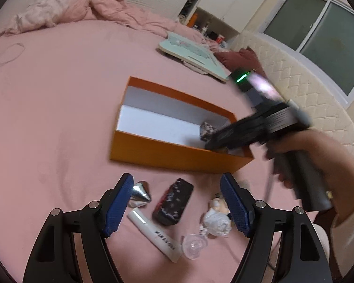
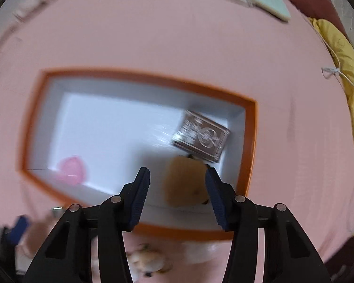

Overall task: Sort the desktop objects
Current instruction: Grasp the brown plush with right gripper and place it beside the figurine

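An orange box [image 1: 177, 158] with a white inside lies on the pink bed sheet; it also shows in the right wrist view [image 2: 250, 141]. Inside it lie a silver card box [image 2: 201, 135], a blurred yellow object [image 2: 185, 184] and a pink object [image 2: 72, 169]. My right gripper [image 2: 177, 188] is open above the box's near right part, over the yellow object; in the left wrist view it [image 1: 214, 141] reaches into the box. My left gripper [image 1: 177, 202] is open and empty above a dark patterned case [image 1: 173, 201], a silver cone [image 1: 140, 193], a white tube [image 1: 157, 233], a clear cup [image 1: 194, 245] and crumpled wrap [image 1: 217, 221].
A pale green board [image 1: 193, 52] and a dark red cushion [image 1: 240, 56] lie beyond the box. A rumpled pink duvet [image 1: 66, 7] is at the far left. A yellow cloth [image 2: 344, 70] and a cord lie at the right. A padded headboard [image 1: 306, 89] bounds the right side.
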`<control>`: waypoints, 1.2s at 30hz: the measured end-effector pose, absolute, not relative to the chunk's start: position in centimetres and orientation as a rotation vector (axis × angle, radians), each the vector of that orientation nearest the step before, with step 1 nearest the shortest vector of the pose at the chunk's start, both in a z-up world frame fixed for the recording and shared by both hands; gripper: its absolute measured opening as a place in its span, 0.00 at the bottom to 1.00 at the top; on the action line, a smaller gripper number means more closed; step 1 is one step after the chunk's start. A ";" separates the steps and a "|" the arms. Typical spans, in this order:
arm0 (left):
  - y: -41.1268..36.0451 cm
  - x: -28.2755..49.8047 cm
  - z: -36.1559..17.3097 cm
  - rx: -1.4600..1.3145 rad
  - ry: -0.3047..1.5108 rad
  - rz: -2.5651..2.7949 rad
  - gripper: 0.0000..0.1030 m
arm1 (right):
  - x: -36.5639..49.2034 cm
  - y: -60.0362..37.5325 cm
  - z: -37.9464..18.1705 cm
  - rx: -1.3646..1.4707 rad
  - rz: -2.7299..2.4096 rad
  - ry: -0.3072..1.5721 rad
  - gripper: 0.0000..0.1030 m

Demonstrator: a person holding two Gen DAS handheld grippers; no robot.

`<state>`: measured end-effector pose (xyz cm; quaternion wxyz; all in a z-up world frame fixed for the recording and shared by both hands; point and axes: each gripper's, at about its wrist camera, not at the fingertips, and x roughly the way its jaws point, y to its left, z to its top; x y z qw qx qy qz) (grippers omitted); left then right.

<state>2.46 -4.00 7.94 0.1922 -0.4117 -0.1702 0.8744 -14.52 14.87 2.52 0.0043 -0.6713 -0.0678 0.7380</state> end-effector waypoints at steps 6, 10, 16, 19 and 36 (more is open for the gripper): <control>-4.2 2.1 8.1 -1.138 -0.519 2.438 0.73 | -14.5 14.6 0.1 -2.162 2.270 -0.248 0.36; -4.8 2.1 8.3 -1.124 -0.552 2.452 0.73 | -13.8 15.3 1.6 -2.111 2.395 -0.117 0.35; -5.9 2.1 7.8 -1.149 -0.622 2.461 0.73 | -8.2 15.6 7.8 -1.941 2.729 0.119 0.35; -6.0 1.9 7.4 -1.173 -0.645 2.451 0.73 | -4.1 16.3 8.9 -1.908 2.771 0.130 0.35; -3.6 2.7 6.1 -1.224 -0.458 2.483 0.73 | 4.6 22.0 6.4 -1.666 2.865 0.523 0.47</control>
